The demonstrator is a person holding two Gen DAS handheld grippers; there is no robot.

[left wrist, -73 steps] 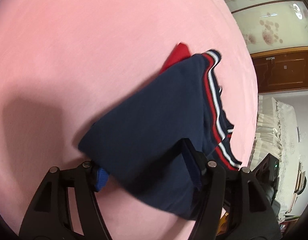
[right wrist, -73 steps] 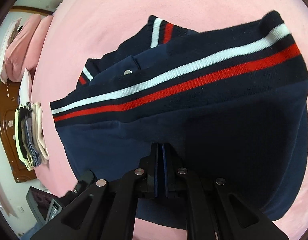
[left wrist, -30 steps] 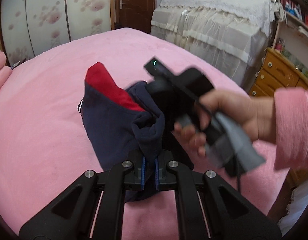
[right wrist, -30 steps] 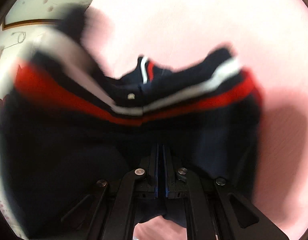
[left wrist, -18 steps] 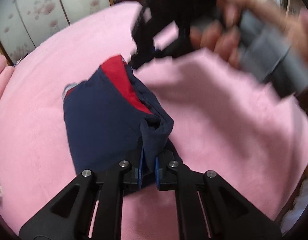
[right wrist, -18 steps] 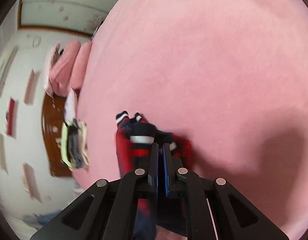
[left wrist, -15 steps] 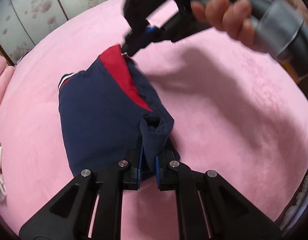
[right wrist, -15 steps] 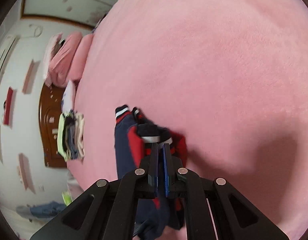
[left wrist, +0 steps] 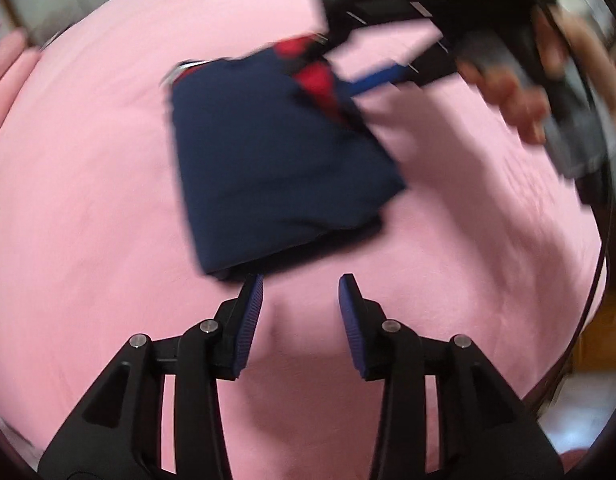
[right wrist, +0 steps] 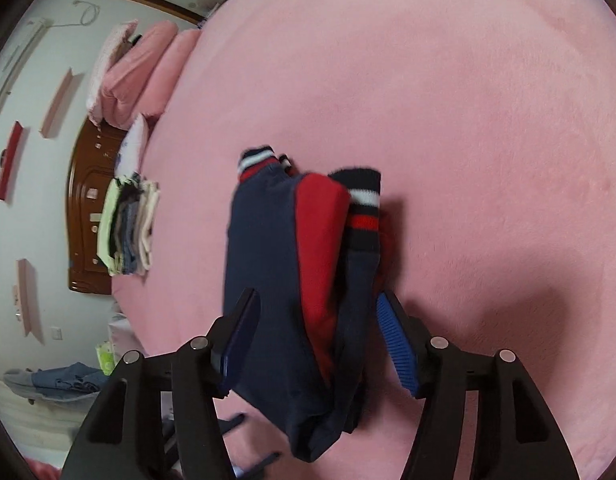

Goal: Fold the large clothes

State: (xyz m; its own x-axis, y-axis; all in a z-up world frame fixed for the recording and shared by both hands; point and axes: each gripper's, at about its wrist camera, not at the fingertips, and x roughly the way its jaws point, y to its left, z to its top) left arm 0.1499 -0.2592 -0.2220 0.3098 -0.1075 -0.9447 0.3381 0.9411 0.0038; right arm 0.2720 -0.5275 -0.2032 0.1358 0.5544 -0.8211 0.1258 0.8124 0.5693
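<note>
A folded navy garment [left wrist: 275, 168] with a red lining and red-and-white striped cuffs lies on the pink bed. My left gripper [left wrist: 300, 286] is open and empty, just short of the garment's near edge. My right gripper [right wrist: 316, 300] is open with its fingers on either side of the garment [right wrist: 267, 264], whose red lining [right wrist: 320, 232] and striped cuff [right wrist: 362, 200] show between them. In the left wrist view the right gripper [left wrist: 348, 80] sits at the garment's far end, held by a hand.
The pink bedspread [right wrist: 468, 120] fills both views. A stack of folded clothes [right wrist: 127, 228] and pink pillows [right wrist: 139, 76] lie at the bed's left edge by a wooden headboard [right wrist: 83, 216]. Denim cloth [right wrist: 59, 380] lies on a surface beside the bed.
Both grippers have opened and let go of the garment. It now lies folded on the bed, and my left gripper has drawn back from it.
</note>
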